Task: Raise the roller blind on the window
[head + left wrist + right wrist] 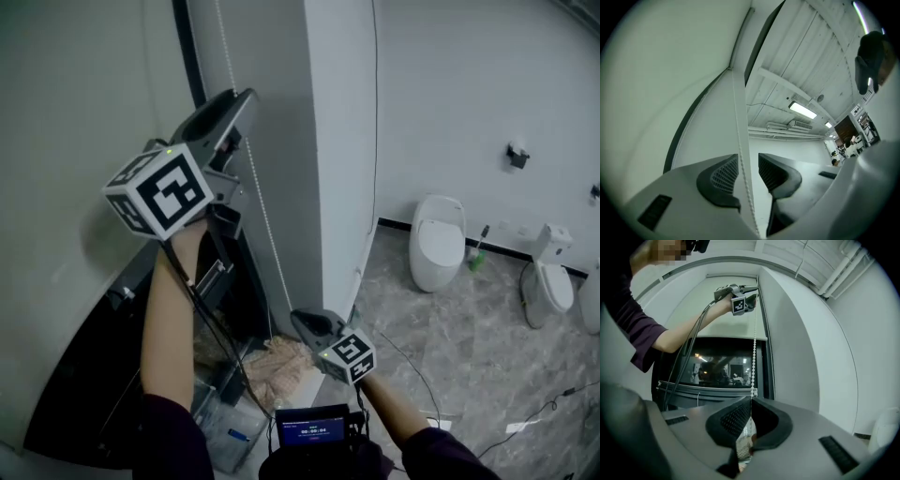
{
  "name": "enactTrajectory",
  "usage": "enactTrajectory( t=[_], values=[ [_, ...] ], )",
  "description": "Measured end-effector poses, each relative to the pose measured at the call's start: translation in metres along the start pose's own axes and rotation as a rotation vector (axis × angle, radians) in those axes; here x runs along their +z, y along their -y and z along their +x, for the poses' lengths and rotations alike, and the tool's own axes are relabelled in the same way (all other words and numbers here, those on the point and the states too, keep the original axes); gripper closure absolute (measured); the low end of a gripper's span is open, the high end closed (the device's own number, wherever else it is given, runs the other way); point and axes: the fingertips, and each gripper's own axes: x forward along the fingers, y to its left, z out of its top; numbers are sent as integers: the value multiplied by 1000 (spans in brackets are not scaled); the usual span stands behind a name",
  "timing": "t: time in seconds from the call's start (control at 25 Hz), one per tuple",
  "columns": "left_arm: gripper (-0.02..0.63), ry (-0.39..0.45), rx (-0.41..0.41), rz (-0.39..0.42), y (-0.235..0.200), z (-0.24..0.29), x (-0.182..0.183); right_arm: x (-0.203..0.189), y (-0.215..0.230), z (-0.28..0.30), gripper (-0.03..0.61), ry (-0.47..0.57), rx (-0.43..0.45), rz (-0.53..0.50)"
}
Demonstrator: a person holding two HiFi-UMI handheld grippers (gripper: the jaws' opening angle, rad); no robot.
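The pale roller blind point(736, 326) covers the top half of the window point(717, 369). Its white bead chain point(754, 357) hangs along the right edge. My right gripper point(750, 405) pinches it low, and my left gripper point(748, 164) has its jaws apart around it higher up.

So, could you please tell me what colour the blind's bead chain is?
White. The bead chain shows best in the right gripper view, against the dark window.

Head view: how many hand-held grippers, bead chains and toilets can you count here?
Hand-held grippers: 2, the left hand-held gripper and the right hand-held gripper
Bead chain: 1
Toilets wholly in view: 2; a white shape cut by the right edge is not counted
Total: 5
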Motion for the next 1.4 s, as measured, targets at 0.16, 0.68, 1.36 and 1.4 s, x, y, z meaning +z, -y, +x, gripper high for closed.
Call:
enactTrajectory(
  t=[0.16, 0.68, 1.36, 1.4],
  values=[
    [589, -10, 24, 41, -8, 26, 49, 31, 5, 5, 563, 4, -4, 6],
    [595, -58, 85, 82, -19, -8, -19, 105, 57, -3, 536, 152, 60, 259],
    [595, -270, 39, -102, 65, -111, -253, 437, 29, 33, 537, 489, 267, 161],
    [595, -273, 40, -93, 66, -111, -253, 437, 27, 32, 542, 489, 262, 154]
  ],
)
